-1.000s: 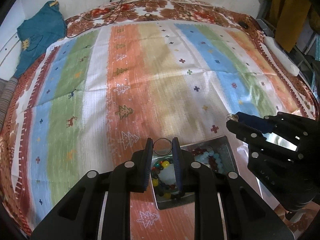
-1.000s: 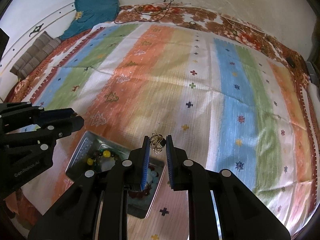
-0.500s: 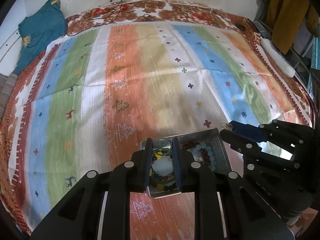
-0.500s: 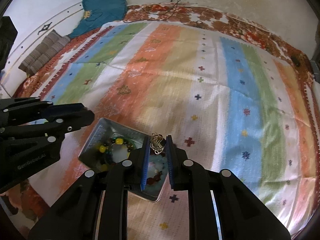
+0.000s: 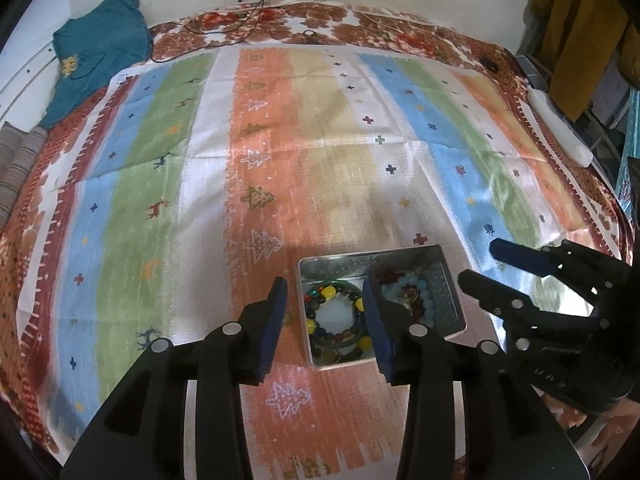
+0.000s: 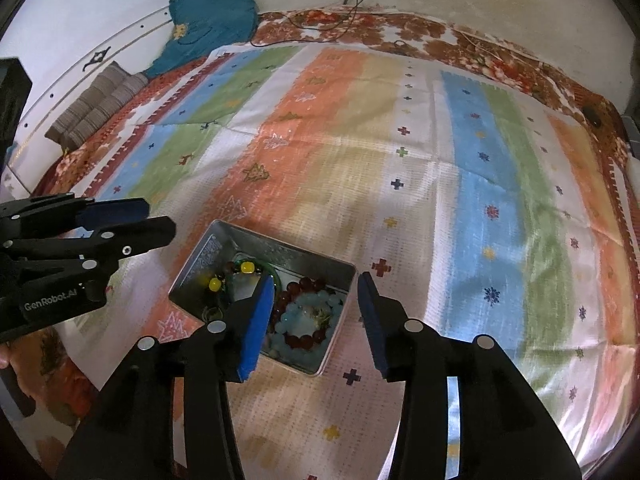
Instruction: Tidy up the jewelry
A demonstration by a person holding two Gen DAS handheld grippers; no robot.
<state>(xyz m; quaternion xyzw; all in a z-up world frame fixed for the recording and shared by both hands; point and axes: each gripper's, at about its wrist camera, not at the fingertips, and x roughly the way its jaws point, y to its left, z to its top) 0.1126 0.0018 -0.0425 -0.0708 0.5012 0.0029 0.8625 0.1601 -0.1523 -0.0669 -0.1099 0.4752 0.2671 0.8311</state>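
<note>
Left wrist view: the left hand-held gripper [image 5: 325, 298], half a second ago pressed on a small clear ring, now stands spread wide and empty. The rectangular silver metal tin [image 5: 400, 254] lies on the striped multicoloured bed cover [image 5: 160, 168], just under and ahead of the fingertips; the multicoloured bead bracelet [image 5: 334, 322] sits in the tin's left half between the jaws. The right hand-held gripper [image 5: 486, 266] hangs spread just right of the tin.

Right wrist view: the right hand-held gripper, earlier pinching a tangled gold-coloured chain [image 6: 320, 314], is now spread. The chain lies inside the pale blue bead bracelet [image 6: 298, 314] in the tin, between the fingertips.
</note>
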